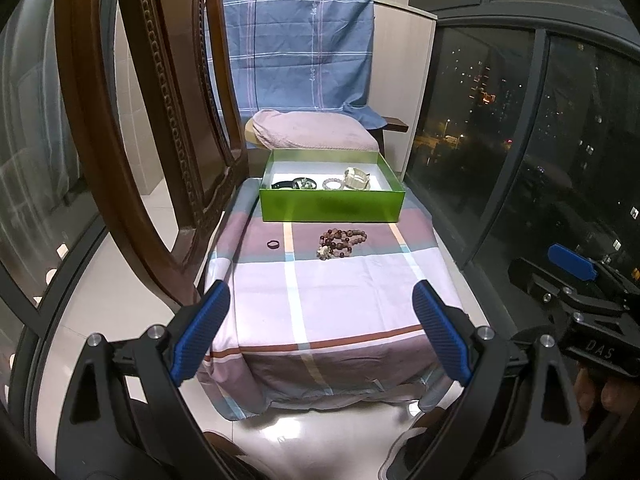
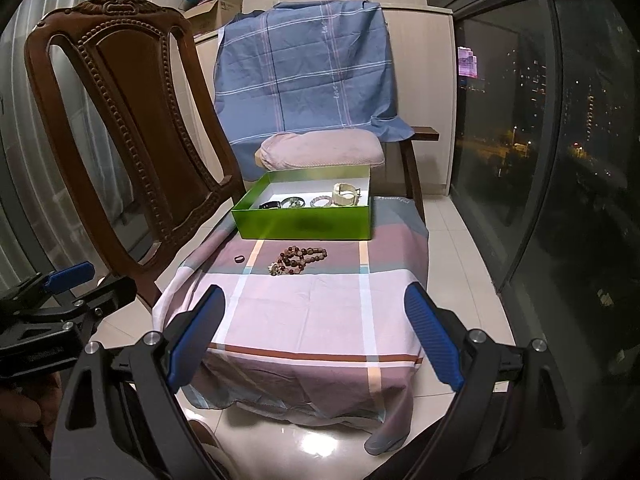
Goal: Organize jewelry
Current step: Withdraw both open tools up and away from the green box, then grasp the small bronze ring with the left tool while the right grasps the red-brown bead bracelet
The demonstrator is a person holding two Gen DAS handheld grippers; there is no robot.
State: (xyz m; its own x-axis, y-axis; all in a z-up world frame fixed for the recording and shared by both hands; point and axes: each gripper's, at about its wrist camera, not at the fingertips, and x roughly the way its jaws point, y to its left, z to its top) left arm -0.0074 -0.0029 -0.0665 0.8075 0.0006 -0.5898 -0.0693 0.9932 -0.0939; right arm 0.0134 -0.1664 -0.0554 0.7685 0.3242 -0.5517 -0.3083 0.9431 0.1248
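- Hovering off the near edge of the checked cloth (image 1: 332, 300), the left gripper (image 1: 321, 334) stands spread wide, nothing between its fingers.
- Right gripper (image 2: 314, 334) likewise released and empty, beside it.
- Bead necklace (image 1: 342, 243) lies mid-cloth, just before the green box (image 1: 332, 202); a small dark ring (image 1: 273, 244) sits nearer the cloth's left edge.
- Box at the far edge holds bracelets (image 1: 333, 183).
- Carved wooden chair (image 2: 132, 128) stands left.

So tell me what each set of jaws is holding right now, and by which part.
Nothing. The left gripper and right gripper both stand open and empty, short of the bead bracelets and the small ring.
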